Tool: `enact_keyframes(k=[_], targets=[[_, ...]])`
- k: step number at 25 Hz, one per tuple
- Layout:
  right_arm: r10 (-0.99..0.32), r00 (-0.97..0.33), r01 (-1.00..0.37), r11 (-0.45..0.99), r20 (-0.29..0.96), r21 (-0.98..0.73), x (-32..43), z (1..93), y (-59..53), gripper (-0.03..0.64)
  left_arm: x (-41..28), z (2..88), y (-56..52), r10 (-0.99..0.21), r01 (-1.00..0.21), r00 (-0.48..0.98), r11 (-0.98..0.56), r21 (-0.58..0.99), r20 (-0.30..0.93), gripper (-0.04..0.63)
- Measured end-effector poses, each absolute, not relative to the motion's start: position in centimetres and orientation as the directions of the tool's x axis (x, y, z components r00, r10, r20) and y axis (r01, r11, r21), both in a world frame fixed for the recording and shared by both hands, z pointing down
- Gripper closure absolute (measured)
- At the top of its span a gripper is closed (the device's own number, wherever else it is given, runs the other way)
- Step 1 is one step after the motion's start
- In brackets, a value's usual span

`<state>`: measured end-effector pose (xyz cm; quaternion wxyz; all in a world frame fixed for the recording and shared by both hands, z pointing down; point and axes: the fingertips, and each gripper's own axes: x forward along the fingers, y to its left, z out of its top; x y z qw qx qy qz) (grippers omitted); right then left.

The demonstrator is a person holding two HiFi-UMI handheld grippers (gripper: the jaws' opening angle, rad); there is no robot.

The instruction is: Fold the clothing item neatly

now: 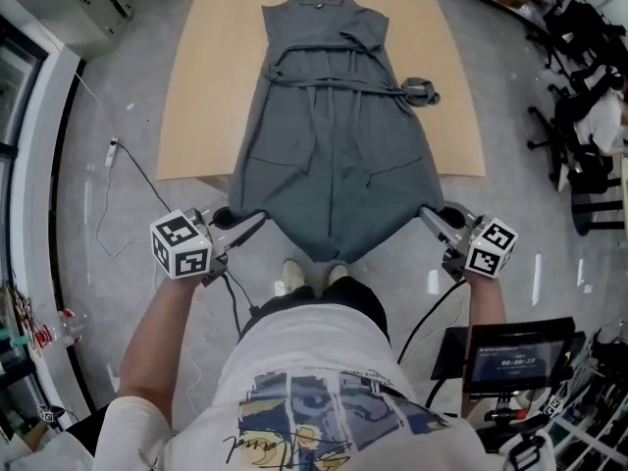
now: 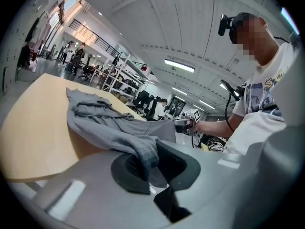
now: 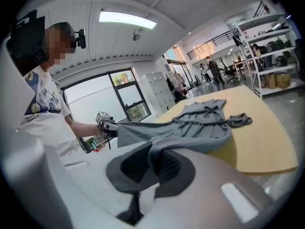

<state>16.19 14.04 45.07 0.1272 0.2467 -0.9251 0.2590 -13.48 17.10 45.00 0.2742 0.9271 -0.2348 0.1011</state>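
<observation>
Off the near edge of the table [image 1: 201,96], the grey dress [image 1: 334,155] is held out by both hem corners.
The left tool [image 1: 257,220] has its jaws closed on the left hem corner, with the cloth pinched between the pads. The right tool [image 1: 425,214] is clamped the same way on the right hem corner. Between them the hem hangs in the air past the near edge and dips in the middle, over the person's shoes [image 1: 294,275]. The rest of the dress lies flat along the middle of the table, neckline toward the far edge. A waist tie [image 1: 324,81] crosses the body, its bunched end resting on bare wood toward the right edge.
</observation>
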Motion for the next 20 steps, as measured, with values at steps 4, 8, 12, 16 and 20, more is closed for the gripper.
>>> enact_keyframes(k=[4,8,12,16,20], targets=[[-0.414,-0.852,-0.517,0.762,0.322,-0.389,16.1,41.8,10.8,0.603,-14.1,42.1,13.6,-0.425,-0.502,0.865,-0.750,0.431,0.267,0.572],[-0.433,-0.855,-0.514,0.781,0.286,-0.354,15.6,38.8,9.4,0.603,-15.2,39.7,12.2,-0.466,-0.522,0.853,-0.755,0.398,0.235,0.572],[-0.441,-0.861,-0.503,0.811,0.253,-0.299,15.4,36.5,8.1,0.603,-15.9,37.5,10.9,-0.499,-0.537,0.843,-0.758,0.371,0.200,0.572],[-0.428,-0.877,-0.475,0.838,0.219,-0.268,14.7,34.6,4.3,0.603,-16.6,35.5,7.3,-0.542,-0.575,0.818,-0.748,0.332,0.195,0.572],[-0.400,-0.895,-0.439,0.866,0.197,-0.237,14.5,32.9,-1.2,0.603,-16.4,33.8,2.4,-0.577,-0.608,0.793,-0.729,0.315,0.197,0.572]])
